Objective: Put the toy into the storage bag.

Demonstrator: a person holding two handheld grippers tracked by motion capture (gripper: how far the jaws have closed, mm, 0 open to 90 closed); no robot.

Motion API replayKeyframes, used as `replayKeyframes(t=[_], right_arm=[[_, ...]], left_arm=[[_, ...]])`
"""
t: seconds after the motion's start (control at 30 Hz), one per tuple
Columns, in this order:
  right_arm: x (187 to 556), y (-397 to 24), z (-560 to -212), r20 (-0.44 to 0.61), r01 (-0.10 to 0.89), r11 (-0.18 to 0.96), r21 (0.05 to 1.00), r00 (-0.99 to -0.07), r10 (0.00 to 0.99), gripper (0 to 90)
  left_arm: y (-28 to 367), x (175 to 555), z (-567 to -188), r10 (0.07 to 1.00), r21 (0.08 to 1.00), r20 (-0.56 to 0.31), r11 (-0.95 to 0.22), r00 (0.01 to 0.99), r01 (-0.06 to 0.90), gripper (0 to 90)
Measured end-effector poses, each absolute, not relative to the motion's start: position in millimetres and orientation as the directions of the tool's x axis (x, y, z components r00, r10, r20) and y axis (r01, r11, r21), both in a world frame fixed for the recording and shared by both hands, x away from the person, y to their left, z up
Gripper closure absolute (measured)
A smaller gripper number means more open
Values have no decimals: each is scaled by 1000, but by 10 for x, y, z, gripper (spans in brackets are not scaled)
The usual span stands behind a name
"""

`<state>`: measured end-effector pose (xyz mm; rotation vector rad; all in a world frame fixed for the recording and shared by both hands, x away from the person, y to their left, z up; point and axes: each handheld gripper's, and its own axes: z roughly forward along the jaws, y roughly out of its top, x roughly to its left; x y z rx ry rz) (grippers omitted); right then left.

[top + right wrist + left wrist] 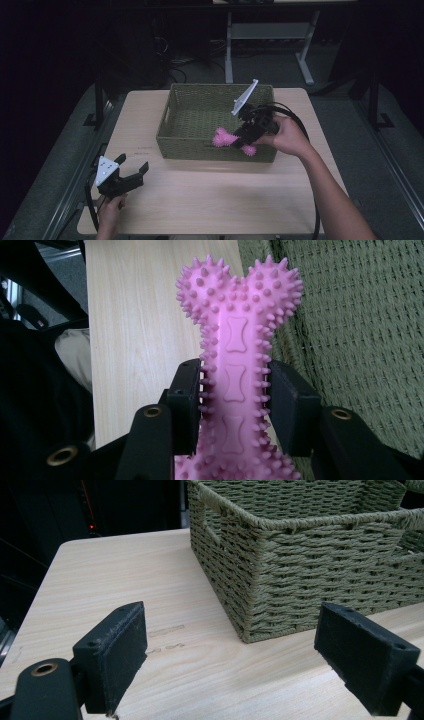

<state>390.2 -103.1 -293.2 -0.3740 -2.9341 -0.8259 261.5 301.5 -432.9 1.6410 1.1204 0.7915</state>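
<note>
Wooden table (210, 195), right hand-held gripper (235, 390) pinching pink spiky bone (239, 335) lengthwise over basket rim (215, 152); left hand-held gripper (230, 650) spread.

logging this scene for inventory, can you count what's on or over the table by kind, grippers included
woven basket: 1
pink spiky bone toy: 1, clamped in the right gripper
handheld grippers: 2, with the left gripper open over the table
total: 4

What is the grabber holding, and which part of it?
The right gripper holds the pink spiky bone toy by its middle shaft. The left gripper holds nothing.
</note>
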Motion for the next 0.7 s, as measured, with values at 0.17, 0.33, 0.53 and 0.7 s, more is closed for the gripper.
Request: replayKeyframes(t=[0.17, 0.33, 0.53, 0.7], right_arm=[[3960, -1021, -2901, 143, 255, 824, 506, -967, 211, 580], [4042, -1003, -2869, 143, 254, 824, 507, -967, 210, 580], [4138, -995, -2870, 152, 262, 821, 508, -965, 214, 580], [4195, -983, -2842, 153, 266, 819, 508, -964, 218, 580]], left_arm=[[3021, 2611, -4329, 931, 945, -6, -115, 366, 307, 130], [3030, 2612, -4330, 931, 945, -5, -115, 364, 306, 130], [3040, 2616, -4332, 932, 944, -4, -116, 363, 307, 130], [3040, 2615, -4332, 932, 944, -3, -116, 362, 307, 130]])
